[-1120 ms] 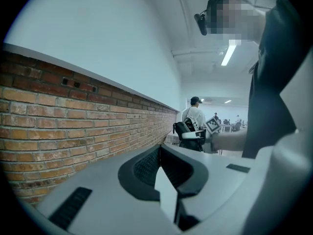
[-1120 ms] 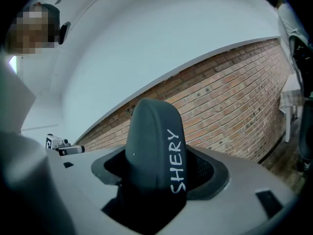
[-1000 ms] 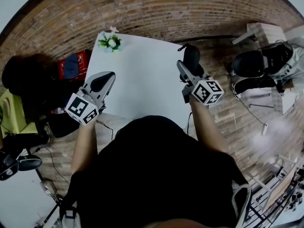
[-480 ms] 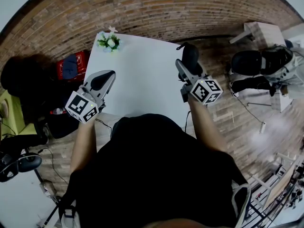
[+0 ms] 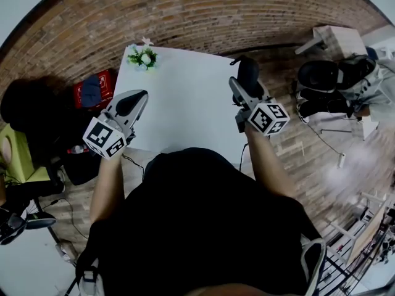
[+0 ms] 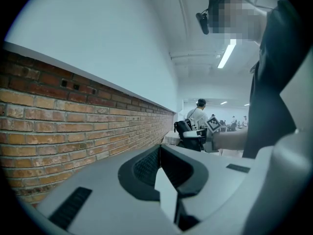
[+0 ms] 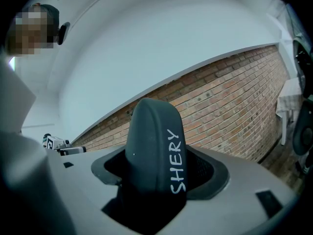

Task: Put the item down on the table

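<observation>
While the left gripper [image 5: 131, 102], its jaws together on nothing, is edging only slightly outward beside the table's [image 5: 179, 103] left edge, the right gripper [image 5: 245, 90] is staying where it was a second ago, jaws wide and clamping the dark item [image 7: 154, 151] lettered SHERY. Nothing is lowering yet, so the putting-down is likely still ahead. The dark item is hanging over the table's right edge near the far corner. Its long axis is running along the jaws, rounded end pointing away from the person.
</observation>
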Available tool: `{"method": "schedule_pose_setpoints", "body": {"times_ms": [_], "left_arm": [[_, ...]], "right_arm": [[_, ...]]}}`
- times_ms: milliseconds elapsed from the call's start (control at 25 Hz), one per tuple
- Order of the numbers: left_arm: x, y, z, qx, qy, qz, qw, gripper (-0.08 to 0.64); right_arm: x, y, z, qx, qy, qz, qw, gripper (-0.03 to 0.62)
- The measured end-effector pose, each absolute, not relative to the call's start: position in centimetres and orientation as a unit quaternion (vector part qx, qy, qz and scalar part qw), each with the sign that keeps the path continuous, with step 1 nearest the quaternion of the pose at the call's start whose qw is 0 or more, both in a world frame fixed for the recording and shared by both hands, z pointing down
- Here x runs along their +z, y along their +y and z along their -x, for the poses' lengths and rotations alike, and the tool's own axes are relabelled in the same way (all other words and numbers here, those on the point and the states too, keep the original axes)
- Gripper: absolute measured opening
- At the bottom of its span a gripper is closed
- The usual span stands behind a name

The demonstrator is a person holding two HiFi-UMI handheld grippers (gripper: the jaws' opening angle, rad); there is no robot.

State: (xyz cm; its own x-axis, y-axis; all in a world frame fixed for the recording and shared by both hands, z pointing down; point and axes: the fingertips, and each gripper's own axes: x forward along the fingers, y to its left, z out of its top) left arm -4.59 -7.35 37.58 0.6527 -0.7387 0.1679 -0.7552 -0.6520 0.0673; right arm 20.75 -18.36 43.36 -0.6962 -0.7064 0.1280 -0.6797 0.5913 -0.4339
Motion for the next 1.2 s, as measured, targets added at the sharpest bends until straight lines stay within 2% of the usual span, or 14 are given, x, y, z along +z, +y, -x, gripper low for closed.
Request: {"method": "schedule_pose_setpoints", "body": {"times_ms": [1200], "left_arm": [[35.1,-6.9,9.6,0.045,-0.376,-0.925,0.042,0.012]], "right_arm": [[40.8,-15.4,-17.8,-0.228,0.872,0.430,0.044,0.344]]}}
